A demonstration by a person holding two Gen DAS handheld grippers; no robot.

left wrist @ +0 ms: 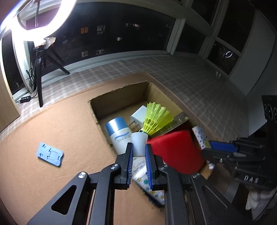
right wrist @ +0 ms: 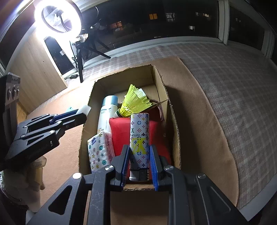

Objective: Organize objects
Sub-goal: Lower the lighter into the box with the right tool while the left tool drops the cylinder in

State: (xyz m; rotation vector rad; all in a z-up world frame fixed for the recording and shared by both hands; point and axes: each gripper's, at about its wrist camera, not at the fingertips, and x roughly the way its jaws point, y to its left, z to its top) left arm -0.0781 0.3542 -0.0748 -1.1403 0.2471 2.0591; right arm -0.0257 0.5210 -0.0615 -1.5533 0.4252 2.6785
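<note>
While the ring light blazes at far left on its tripod, the left gripper hovers over the near-left edge of the cardboard box, jaws pinched tight on a small white block; the right wrist view shows that white piece poking out past its tips. Off to the left, a pale blue flat plastic piece lies alone on the tan mat, well apart from the box. Inside the box, left to right: a patterned tissue pack near the front, a white bottle with a blue cap lying lengthwise, a white plug adapter behind it, a red pouch, and a yellow plastic shuttlecock resting beyond the pouch. Over the red pouch, the right gripper clamps a monogram-printed white tube near its capped end, jaws narrowed onto it, the tube pointing away over the box. Right of the mat, checked cloth covers the surface.
</note>
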